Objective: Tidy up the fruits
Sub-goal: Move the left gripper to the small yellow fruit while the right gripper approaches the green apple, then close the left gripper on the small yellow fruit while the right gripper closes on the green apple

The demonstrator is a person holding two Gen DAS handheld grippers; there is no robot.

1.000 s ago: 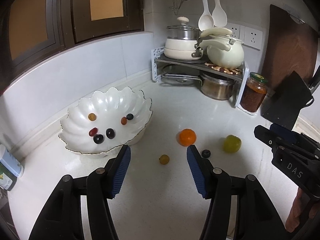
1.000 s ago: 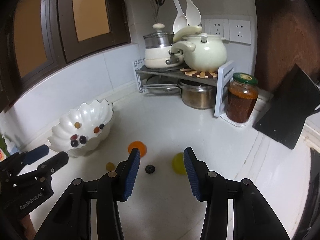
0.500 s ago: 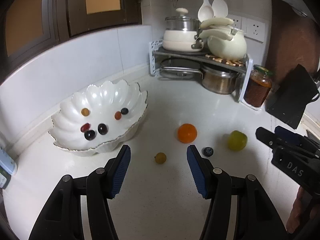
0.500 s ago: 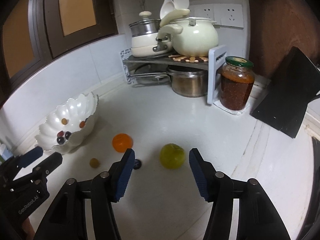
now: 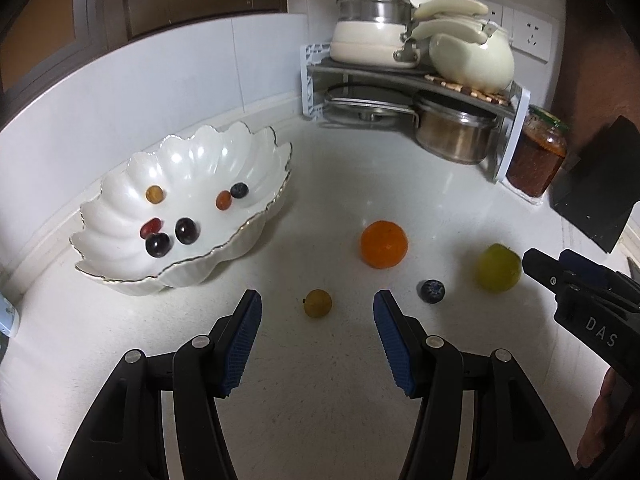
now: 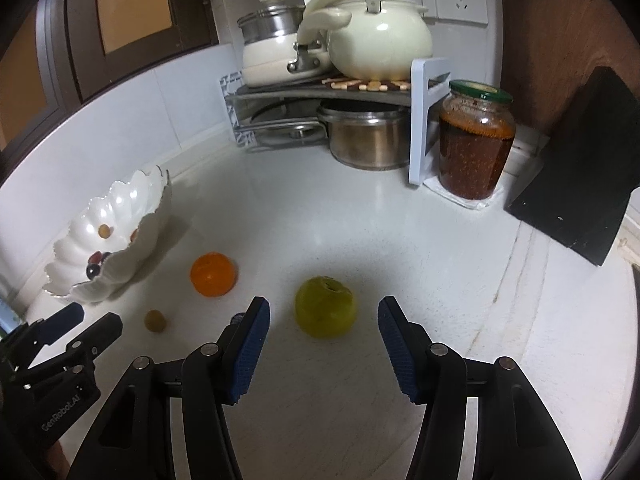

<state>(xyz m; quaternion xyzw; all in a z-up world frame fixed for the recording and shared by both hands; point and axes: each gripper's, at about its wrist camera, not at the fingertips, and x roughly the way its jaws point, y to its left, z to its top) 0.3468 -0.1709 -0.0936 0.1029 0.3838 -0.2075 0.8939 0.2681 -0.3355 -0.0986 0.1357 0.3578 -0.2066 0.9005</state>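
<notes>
A white scalloped bowl (image 5: 248, 236) holds several small fruits on the white counter; it also shows in the right wrist view (image 6: 132, 256). On the counter lie an orange (image 5: 384, 244), a small yellow fruit (image 5: 317, 303), a blueberry (image 5: 432, 291) and a green fruit (image 5: 499, 268). My left gripper (image 5: 317, 340) is open and empty, the small yellow fruit just ahead between its tips. My right gripper (image 6: 324, 340) is open and empty, with the green fruit (image 6: 325, 306) between its tips. The orange (image 6: 212, 274) and the yellow fruit (image 6: 155, 321) lie to its left.
A corner rack (image 5: 404, 80) holds pots and a cream kettle, with a steel pot (image 6: 366, 140) beneath. A jar of red sauce (image 6: 474, 144) stands beside it. A dark board (image 6: 576, 164) leans at the right. The wall runs behind the bowl.
Both grippers have moved forward and lower toward the loose fruits. The green fruit now sits between the right gripper's tips. Both stay open.
</notes>
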